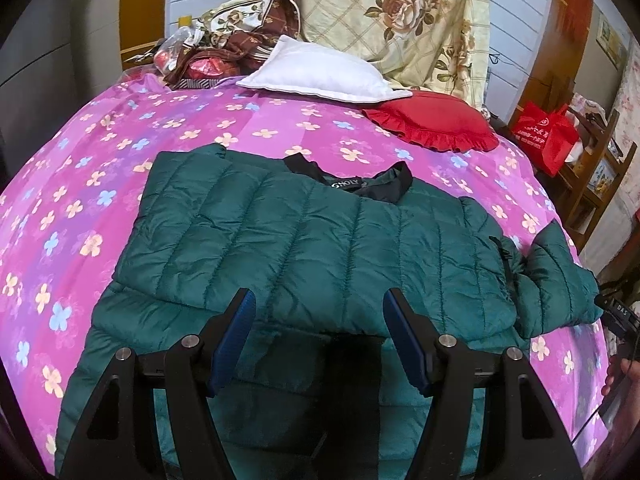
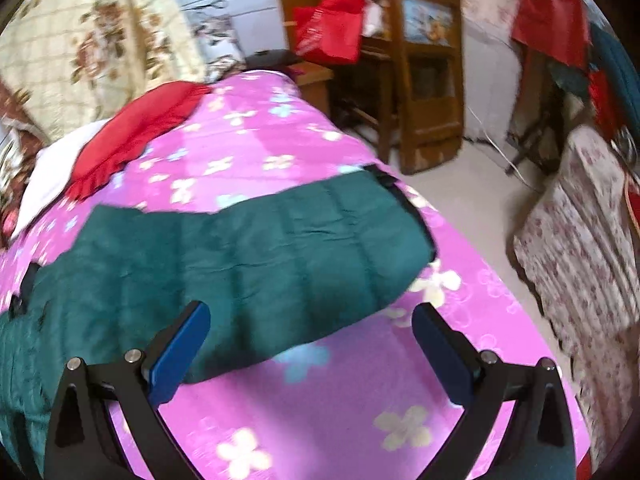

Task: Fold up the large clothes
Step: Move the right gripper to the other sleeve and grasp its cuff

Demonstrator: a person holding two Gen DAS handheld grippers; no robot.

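- Green quilted jacket [image 1: 304,240] lies flat on the bed [image 1: 80,184], one sleeve folded across its body, the other sleeve [image 2: 248,248] stretched out sideways.
- Left hand-held gripper [image 1: 318,300]: jaws apart, empty, over the jacket.
- Right hand-held gripper [image 2: 312,316]: jaws apart, empty, above the sleeve's edge; view blurred.
- Red cushion [image 1: 436,124] and white pillow [image 1: 316,72] lie beyond the collar.

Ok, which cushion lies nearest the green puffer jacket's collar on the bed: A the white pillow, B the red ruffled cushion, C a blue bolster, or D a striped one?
B: the red ruffled cushion sits just beyond the green puffer jacket collar, with the white pillow farther back.
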